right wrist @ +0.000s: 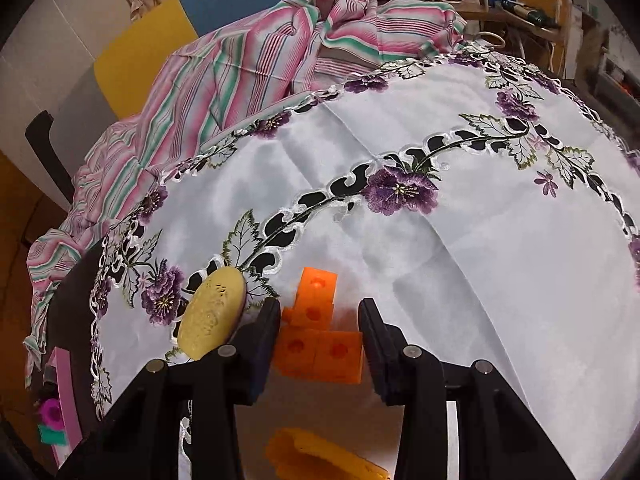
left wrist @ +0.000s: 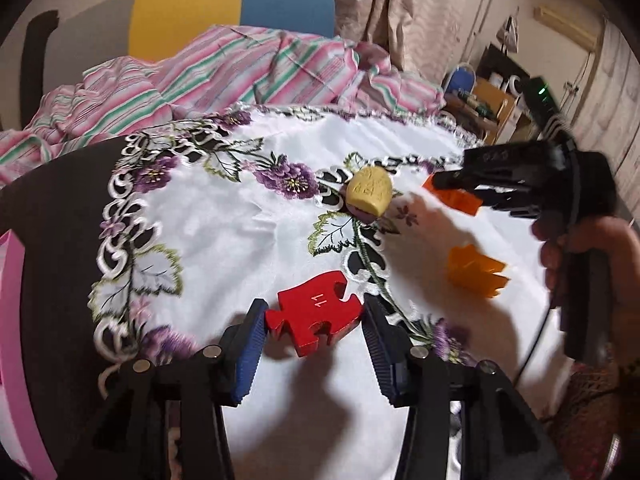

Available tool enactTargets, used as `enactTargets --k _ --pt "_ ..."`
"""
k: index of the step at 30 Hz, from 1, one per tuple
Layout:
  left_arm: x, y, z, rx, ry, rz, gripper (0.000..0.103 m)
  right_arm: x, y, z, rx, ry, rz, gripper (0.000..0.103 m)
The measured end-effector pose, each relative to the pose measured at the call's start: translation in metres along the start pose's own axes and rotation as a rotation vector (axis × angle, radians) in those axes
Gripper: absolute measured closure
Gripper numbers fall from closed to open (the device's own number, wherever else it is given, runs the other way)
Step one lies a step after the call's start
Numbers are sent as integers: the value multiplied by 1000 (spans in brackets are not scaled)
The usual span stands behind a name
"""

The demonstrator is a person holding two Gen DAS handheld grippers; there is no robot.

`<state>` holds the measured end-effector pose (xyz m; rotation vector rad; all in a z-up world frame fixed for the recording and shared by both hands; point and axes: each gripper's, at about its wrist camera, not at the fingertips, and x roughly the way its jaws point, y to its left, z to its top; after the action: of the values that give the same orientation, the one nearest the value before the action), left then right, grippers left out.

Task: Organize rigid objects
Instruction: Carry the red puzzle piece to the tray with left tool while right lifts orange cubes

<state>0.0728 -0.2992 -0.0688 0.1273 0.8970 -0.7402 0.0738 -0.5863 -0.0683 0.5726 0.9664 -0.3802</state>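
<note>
One red wooden jigsaw-shaped block (left wrist: 316,322) marked 11, one yellow oval block with a purple underside (left wrist: 369,193), one orange piece of linked cubes (right wrist: 320,340) and one orange-yellow notched plastic piece (left wrist: 476,270) lie on one white embroidered cloth (left wrist: 240,240). Two tools appear.

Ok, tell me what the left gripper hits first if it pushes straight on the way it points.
Most likely the red puzzle piece, marked 11, which lies between the left gripper's fingers near their tips. Just past it lies the embroidered white tablecloth; the yellow oval piece sits farther on and to the right.
</note>
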Motion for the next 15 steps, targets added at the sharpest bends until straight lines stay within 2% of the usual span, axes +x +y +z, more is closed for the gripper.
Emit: enactTargets --k 8,12,15 --pt "-42 8 -23 -18 -39 12 55 -10 13 -2 -68 -43 18 62" --pt "-69 22 -37 -57 -59 10 55 -16 21 -3 -102 -73 25 62" --pt "-86 39 -46 -94 -66 39 55 -17 24 -5 -117 -74 28 62"
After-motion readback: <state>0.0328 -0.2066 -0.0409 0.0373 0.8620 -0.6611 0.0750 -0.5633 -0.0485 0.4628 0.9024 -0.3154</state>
